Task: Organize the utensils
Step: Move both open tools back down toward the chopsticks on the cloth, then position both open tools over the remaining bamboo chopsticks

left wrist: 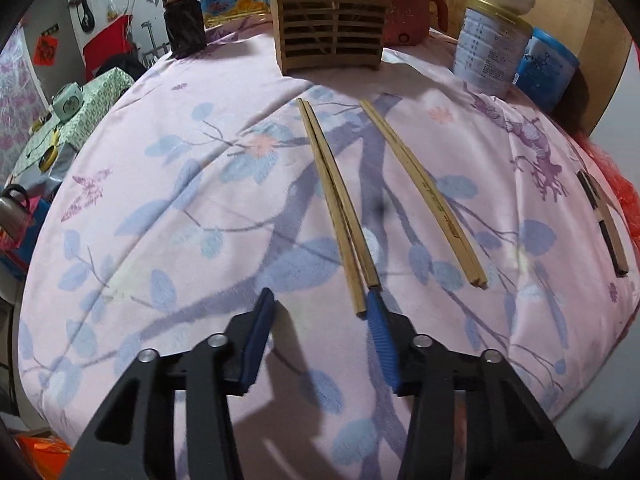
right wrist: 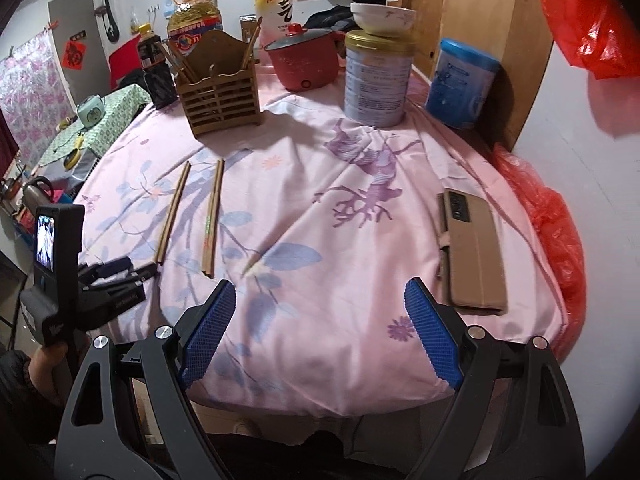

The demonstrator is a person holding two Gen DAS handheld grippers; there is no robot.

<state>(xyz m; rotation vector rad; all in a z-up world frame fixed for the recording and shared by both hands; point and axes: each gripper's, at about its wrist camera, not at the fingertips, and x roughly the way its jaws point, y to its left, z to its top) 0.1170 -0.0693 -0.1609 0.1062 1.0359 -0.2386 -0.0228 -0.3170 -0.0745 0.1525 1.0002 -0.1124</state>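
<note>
Nearest me, my left hand-held gripper [left wrist: 318,320] stands apart just short of the near chopstick pair's [left wrist: 338,216] butt ends; a second pair [left wrist: 420,188] lies at two o'clock on the tabletop [left wrist: 160,184], the wooden holder [left wrist: 330,32] at twelve. My right hand-held gripper [right wrist: 320,332] hangs wide apart, empty. Light, stiff and slippery, the sticks should be pinched together near the thick ends.
</note>
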